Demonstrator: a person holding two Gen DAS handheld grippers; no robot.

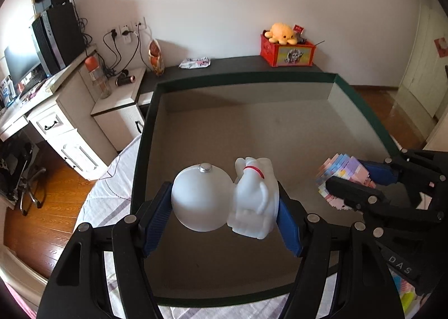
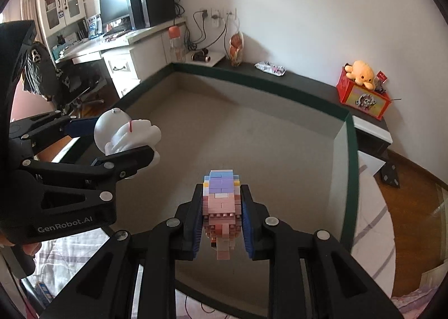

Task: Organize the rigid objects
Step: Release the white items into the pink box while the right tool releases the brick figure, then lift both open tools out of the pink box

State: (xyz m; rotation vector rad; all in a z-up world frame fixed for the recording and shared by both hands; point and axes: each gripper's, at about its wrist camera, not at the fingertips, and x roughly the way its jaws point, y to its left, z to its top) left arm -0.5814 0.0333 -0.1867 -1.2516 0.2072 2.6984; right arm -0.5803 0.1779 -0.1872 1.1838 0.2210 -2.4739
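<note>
White dog lamp (image 1: pixel 224 198): clamped in left gripper (image 1: pixel 224 223) above empty box (image 1: pixel 145 134). Pastel brick figure (image 2: pixel 221 207): clamped in right gripper (image 2: pixel 221 223); neither yet placed.

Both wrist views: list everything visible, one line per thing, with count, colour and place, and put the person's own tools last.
White dog-and-globe figure: one, white with red collar, held above the tray.
Brick-built figure: one, pink, purple and blue, held above the tray.
Tray: one, dark green rim, beige floor, on the bed.
Red crate: one, red, on the dark ledge behind the tray.
Plush octopus: one, orange-yellow, on top of the crate.
Bottle: one, clear with orange cap, on the white cabinet.
Computer tower: one, black, on the desk.
Monitor: one, black, on the desk.
Left tool: one, black with blue pads, shut on the white figure.
Right tool: one, black with blue pads, shut on the brick figure.
</note>
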